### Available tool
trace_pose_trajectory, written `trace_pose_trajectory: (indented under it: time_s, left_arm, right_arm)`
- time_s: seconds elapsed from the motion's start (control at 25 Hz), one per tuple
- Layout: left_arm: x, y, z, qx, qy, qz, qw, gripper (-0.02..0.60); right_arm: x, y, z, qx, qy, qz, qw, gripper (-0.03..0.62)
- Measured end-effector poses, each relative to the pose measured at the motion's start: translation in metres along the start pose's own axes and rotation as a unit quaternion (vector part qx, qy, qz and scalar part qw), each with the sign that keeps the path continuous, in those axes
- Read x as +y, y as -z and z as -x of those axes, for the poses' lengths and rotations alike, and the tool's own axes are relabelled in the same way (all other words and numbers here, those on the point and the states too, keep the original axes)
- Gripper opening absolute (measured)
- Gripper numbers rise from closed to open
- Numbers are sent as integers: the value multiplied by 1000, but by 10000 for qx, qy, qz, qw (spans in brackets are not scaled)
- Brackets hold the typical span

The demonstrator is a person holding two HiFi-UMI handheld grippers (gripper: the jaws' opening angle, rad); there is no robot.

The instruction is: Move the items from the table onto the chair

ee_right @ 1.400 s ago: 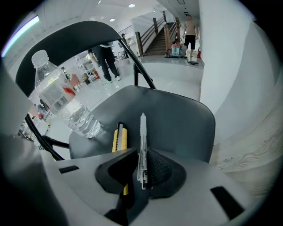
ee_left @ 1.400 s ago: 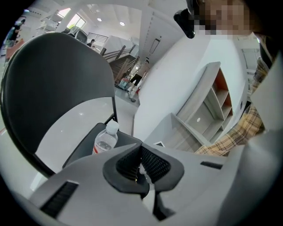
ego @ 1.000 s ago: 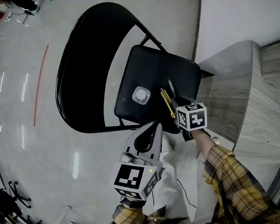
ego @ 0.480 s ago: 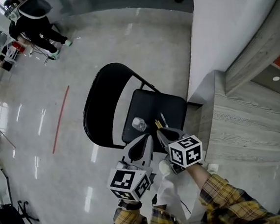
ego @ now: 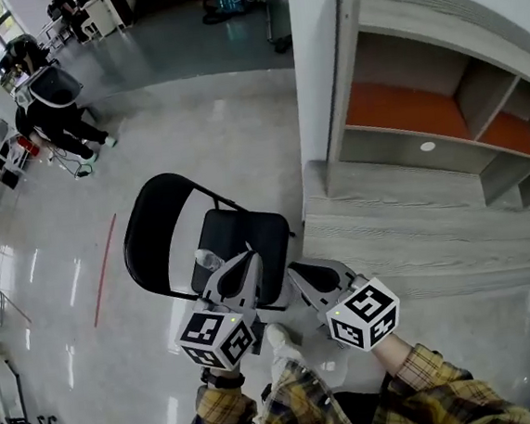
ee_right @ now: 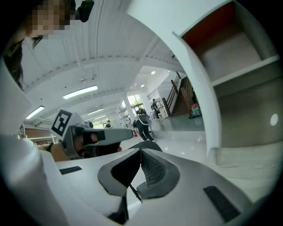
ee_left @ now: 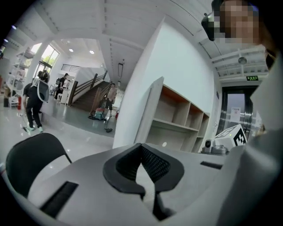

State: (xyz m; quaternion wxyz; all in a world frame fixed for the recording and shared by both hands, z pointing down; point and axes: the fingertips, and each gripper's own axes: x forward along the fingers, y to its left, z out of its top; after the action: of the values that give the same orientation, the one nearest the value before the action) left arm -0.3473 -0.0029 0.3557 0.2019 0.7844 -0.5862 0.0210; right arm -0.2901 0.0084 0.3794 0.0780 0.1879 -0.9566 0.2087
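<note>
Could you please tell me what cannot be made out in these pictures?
Head view: the left gripper covers much of the chair seat; only a bottle peeks out.
Left gripper view: that gripper's own body hides the seat.
Distant people: too small.

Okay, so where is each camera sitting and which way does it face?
Head view: on the person's head, facing steeply down at the black folding chair, left gripper, right gripper and yellow plaid sleeves.
Left gripper view: on the left gripper, along its shut jaws toward the grey wood-grain shelf unit.
Right gripper view: on the right gripper, along its shut jaws toward the open hall.
Shared: each gripper view catches the other gripper.
</note>
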Motion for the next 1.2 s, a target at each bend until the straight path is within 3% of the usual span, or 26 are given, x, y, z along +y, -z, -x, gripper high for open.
trace_pose_trajectory:
  time_s: [0.24, 0.52, 0.68, 0.88, 1.0, 1.2]
  left_arm:
    - [-149, -4, -71, -133, 698, 63, 9975, 3]
    - [-291, -8, -151, 125, 1732, 284, 9844, 3]
    - [-328, -8, -172, 433, 2038, 286, 9776, 3]
    - [-358, -13, -188, 585, 2371, -303, 9692, 3]
    - [-372, -11, -193, 693, 2580, -575, 9619, 3]
    - [-383, 2, -199, 859, 2718, -526, 9571, 3]
  right_arm:
    - [-69, -57, 152, -488, 529, 753, 9946, 17]
    - [-160, -80, 291, -657, 1415, 904, 9836, 17]
    - [-191, -80, 342, -783, 1943, 674, 9755, 17]
    - [-214, -74, 377, -967, 2457, 421, 9636, 17]
    - [-218, -69, 387, -970, 2611, 345, 9598, 17]
    - [-220, -69, 392, -986, 2648, 270, 9589, 17]
